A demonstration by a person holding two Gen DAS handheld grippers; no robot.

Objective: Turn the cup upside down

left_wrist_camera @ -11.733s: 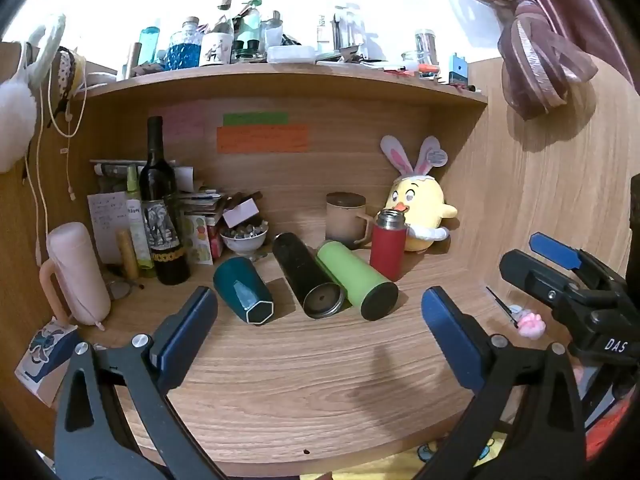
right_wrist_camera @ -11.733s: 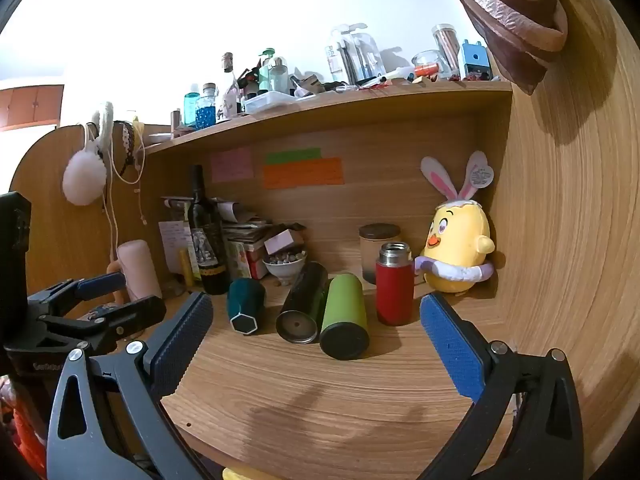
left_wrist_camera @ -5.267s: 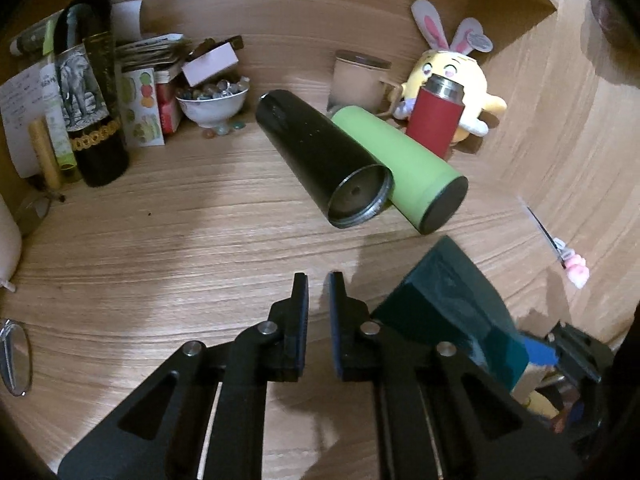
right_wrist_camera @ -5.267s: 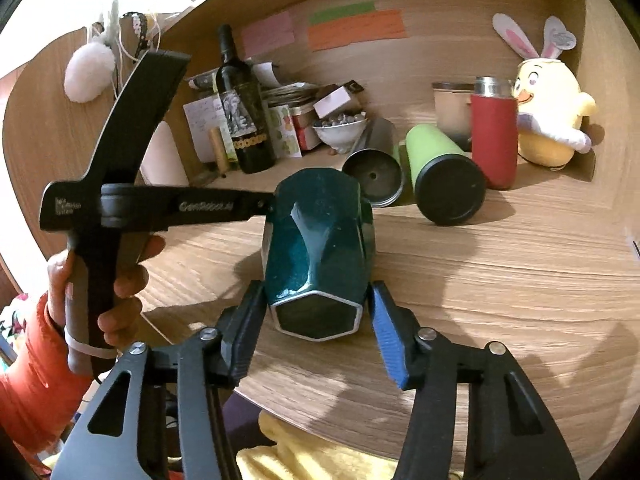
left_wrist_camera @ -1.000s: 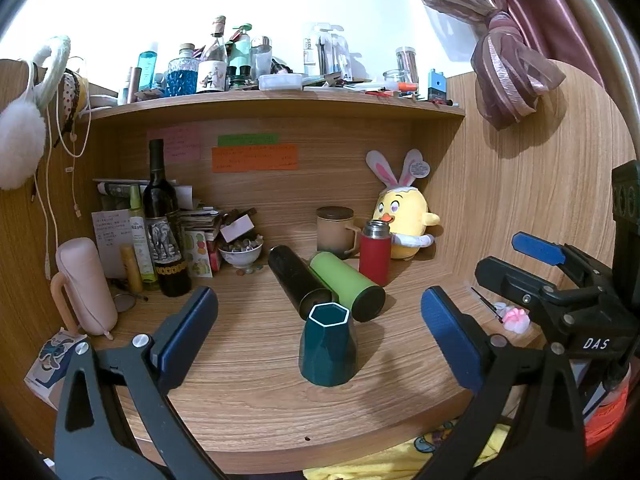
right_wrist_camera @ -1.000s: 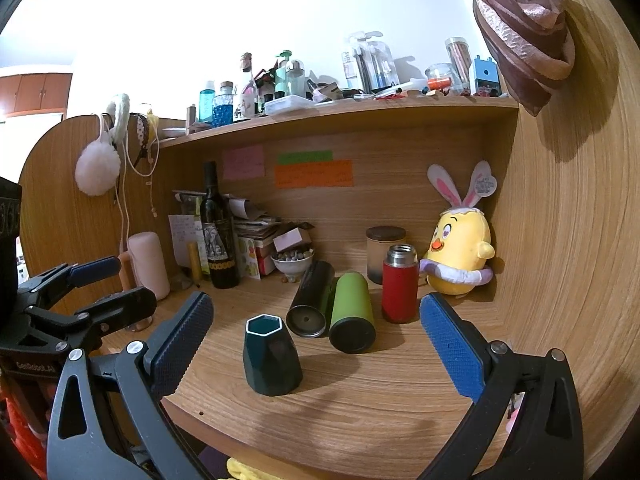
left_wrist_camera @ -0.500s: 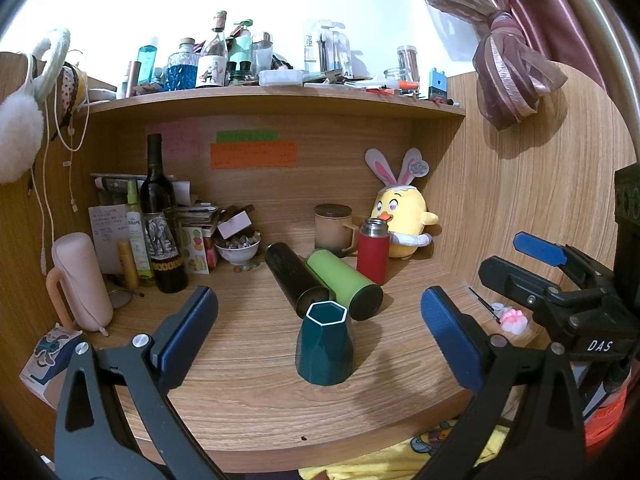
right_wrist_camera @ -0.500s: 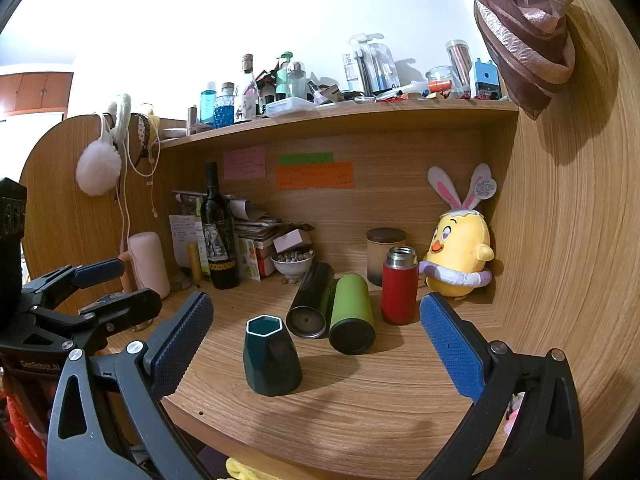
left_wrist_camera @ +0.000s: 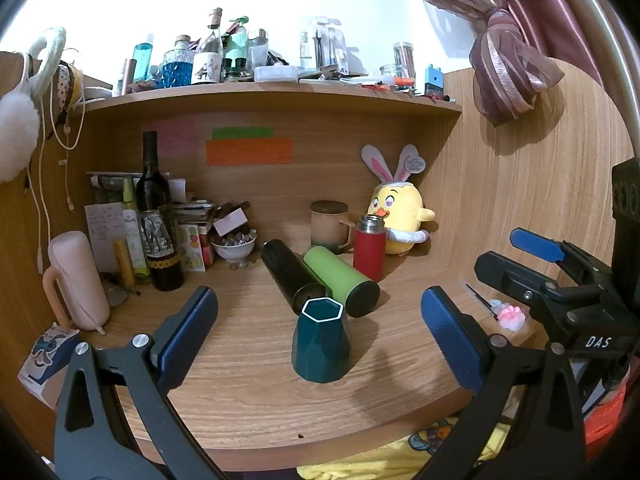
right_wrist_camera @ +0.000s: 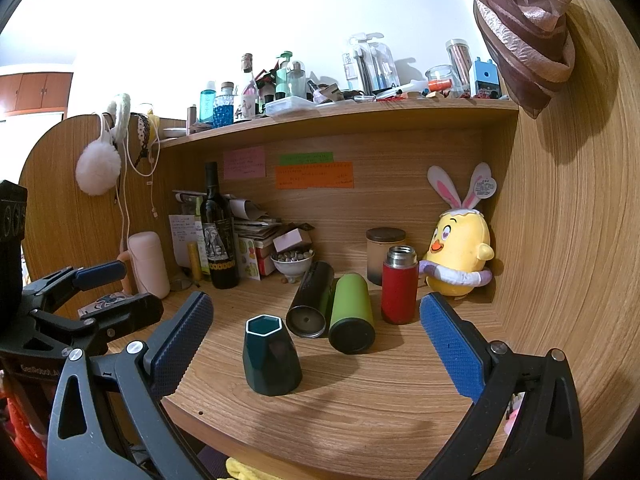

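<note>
Left tongs (left_wrist_camera: 320, 332) spread wide, holding nothing. Cup (left_wrist_camera: 322, 346) at frame centre, standing w/ its hexagonal end up, near the surface (left_wrist_camera: 248, 392) front edge: a nudge could tip it off. Black tumbler (left_wrist_camera: 294, 276) just behind may roll if bumped. Right tongs (right_wrist_camera: 316, 340) spread too; free room lower right.

The cup (left_wrist_camera: 321, 348) stands on the worktop (left_wrist_camera: 248, 392) near its front edge. Just behind it lie two tumblers (left_wrist_camera: 316, 280) side by side, with a flask (left_wrist_camera: 369, 253) upright to their right. Behind the flask sit a lidded mug (left_wrist_camera: 329, 222) and a plush chick (left_wrist_camera: 398, 216). A wine bottle (left_wrist_camera: 154, 216) stands at the back left.
</note>
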